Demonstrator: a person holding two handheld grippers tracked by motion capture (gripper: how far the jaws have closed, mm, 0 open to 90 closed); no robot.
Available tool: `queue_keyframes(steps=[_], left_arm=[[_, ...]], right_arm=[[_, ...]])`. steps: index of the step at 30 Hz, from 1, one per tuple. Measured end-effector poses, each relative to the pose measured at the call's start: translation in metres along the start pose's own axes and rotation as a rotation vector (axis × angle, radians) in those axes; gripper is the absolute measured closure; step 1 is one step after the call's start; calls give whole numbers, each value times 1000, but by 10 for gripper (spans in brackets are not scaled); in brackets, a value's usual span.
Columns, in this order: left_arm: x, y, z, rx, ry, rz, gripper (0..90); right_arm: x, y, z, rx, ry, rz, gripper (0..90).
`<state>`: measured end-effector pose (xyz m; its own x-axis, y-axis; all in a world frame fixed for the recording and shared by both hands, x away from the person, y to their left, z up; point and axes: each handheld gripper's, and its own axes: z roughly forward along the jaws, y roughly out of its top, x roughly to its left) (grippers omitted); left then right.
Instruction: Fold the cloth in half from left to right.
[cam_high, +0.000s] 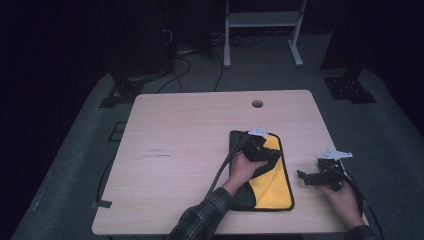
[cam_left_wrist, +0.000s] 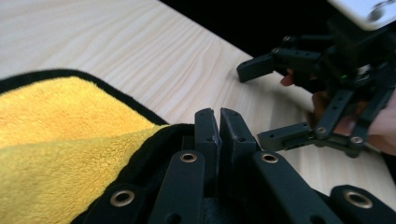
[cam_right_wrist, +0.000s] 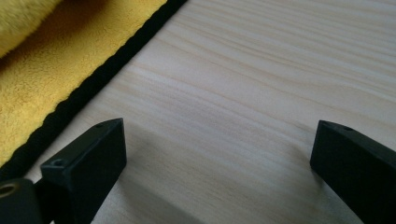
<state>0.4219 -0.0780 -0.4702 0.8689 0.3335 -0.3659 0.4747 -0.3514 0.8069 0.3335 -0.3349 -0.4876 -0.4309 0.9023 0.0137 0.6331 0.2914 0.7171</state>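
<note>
1. Cloth (cam_high: 272, 187), yellow with a black border, lies flat on the desk (cam_high: 185, 150) toward the near right corner, its long side running from the near edge toward the middle. A black flap of it is folded over across the yellow face.
2. The left gripper (cam_high: 267, 150) rests on the cloth's upper half, reaching in from the near edge on a plaid sleeve (cam_high: 205, 217). In the left gripper view its jaws are clenched together, a dark hairline gap between them, right over the black border (cam_left_wrist: 154, 133) where the cloth is folded; whether fabric is pinched between them cannot be told.
3. The right gripper (cam_high: 306, 178) sits near the right edge of the desk, just beside the cloth's right border and apart from it. Its jaws are released and stand wide, with bare wood between them in the right gripper view; the cloth's black edge (cam_right_wrist: 93, 84) runs past the one jaw at the picture's left without touching it.
4. Each gripper trails a black cable: the left cable (cam_high: 222, 167) crosses the bare desk beside the cloth toward the near edge.
5. A round cable hole (cam_high: 257, 104) is set near the far edge, well apart from the cloth. The rest of the wood is bare apart from faint marks (cam_high: 157, 152) left of the middle.
6. Beyond the far edge, on the dark floor, stand a white frame (cam_high: 262, 30) and black stand bases (cam_high: 350, 87), with cables between them.
</note>
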Motion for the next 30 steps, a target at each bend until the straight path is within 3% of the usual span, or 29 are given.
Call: queue_keyframes(steps=[3, 12, 17, 24, 30], left_arm=[[0, -1, 5, 13, 6, -3, 860], [-3, -3, 19, 77, 52, 41, 855], [-4, -2, 20, 75, 53, 46, 804], [-6, 1, -5, 67, 62, 73, 591], [-1, -6, -45, 58, 153, 93, 509]], right_arm=[[0, 0, 0, 0, 0, -1, 28], [0, 0, 0, 0, 0, 0, 29], [0, 0, 0, 0, 0, 0, 29], [0, 0, 0, 0, 0, -1, 28], [0, 0, 0, 0, 0, -1, 28]])
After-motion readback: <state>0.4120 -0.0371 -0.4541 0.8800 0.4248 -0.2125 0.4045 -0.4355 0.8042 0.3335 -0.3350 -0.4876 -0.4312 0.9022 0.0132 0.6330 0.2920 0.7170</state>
